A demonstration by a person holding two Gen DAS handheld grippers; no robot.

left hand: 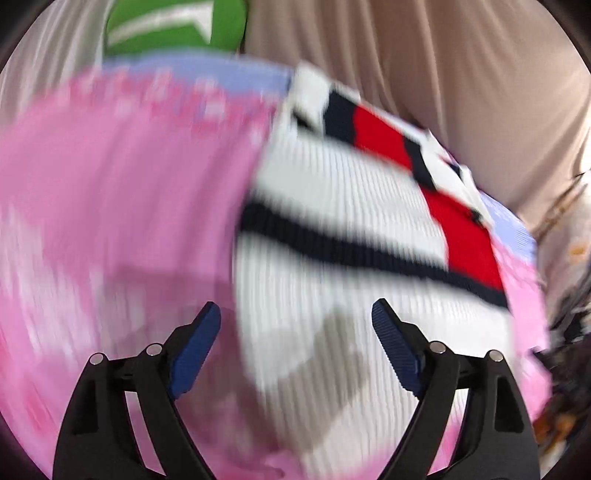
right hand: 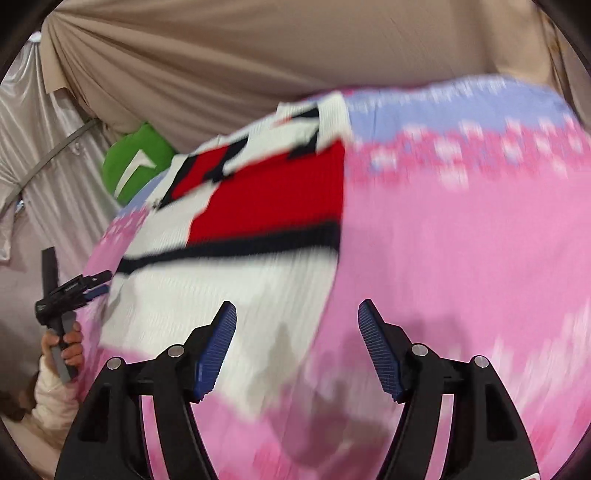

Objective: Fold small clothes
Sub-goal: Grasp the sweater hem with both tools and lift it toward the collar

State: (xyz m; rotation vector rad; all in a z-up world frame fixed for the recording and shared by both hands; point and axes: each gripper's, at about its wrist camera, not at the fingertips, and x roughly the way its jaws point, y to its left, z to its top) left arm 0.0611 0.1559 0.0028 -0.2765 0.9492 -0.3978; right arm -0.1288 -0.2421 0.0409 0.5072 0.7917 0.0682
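Left wrist view shows the left hand-held gripper (left hand: 295,314) with its blue pads (left hand: 195,354) spread wide apart and nothing between them. A white ribbed garment (left hand: 332,221) with navy stripes and red blocks lies flat on a pink cloth (left hand: 92,203), reaching from 6 o'clock up toward 1 o'clock. A green cushion (left hand: 173,26) sits at 11 o'clock, with beige drapes (left hand: 443,74) behind.

Right wrist view shows the right hand-held gripper (right hand: 297,314) likewise parted and empty, over the garment's right edge. Here the garment (right hand: 221,277) fills the 9 to 12 o'clock side. At 9 o'clock a person's hand (right hand: 68,345) grips the other tool's handle beside the cloth. Both views are blurred.
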